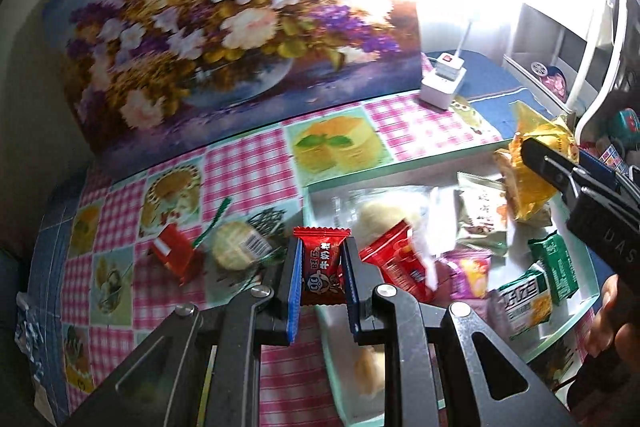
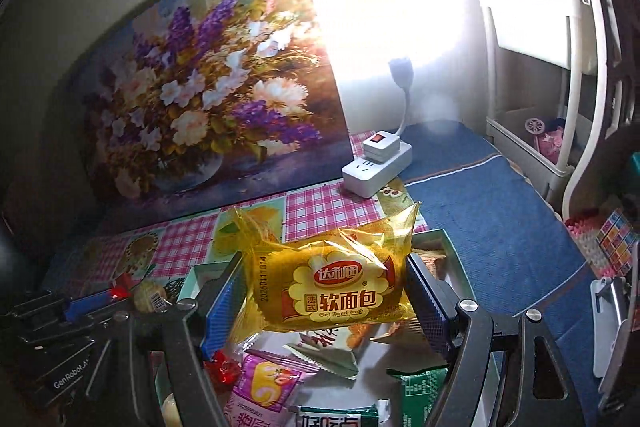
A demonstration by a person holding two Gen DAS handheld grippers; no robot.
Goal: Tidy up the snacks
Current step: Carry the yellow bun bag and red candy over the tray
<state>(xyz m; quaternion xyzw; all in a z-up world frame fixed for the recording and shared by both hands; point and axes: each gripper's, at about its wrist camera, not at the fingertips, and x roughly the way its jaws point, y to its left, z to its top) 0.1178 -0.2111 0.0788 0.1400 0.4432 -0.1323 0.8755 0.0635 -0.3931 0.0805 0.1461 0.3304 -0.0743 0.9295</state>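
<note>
Left wrist view, listed left to right.

1. Checked tablecloth [image 1: 248,171], pink squares with food prints. Loose on it: a small red packet [image 1: 170,254] and a round pale biscuit [image 1: 236,245] in clear wrap with a barcode, just beside each other.
2. Left gripper [image 1: 323,269], closed on a red candy [image 1: 322,267]. Pads press the wrapper's two long sides; the candy hangs above the tray's near-left edge. Judged light, small and firm inside crinkly film, likely slippery; best held across the body, not the twisted ends.
3. Tray [image 1: 568,331], pale green rim, white floor. Contents: a red wafer packet [image 1: 394,259], a pink packet [image 1: 466,273], a beige packet [image 1: 482,215], two green-and-white packets [image 1: 528,301].
4. Right gripper [image 1: 540,163], far right, carrying a yellow pack over the tray's far corner.

Right wrist view, listed left to right.

5. Flower painting [image 2: 208,83], leaning upright at the back.
6. Right gripper [image 2: 326,291], clamped on the bread pack [image 2: 328,283], yellow film, one pad on each short end. Held above the tray. Judged soft and easily squashed, the film airy and slick; a gentle grip at the ends suits it.
7. White power strip [image 2: 376,163] with plug, on the cloth behind.
8. Blue cloth [image 2: 500,227], right of the tray.
</note>
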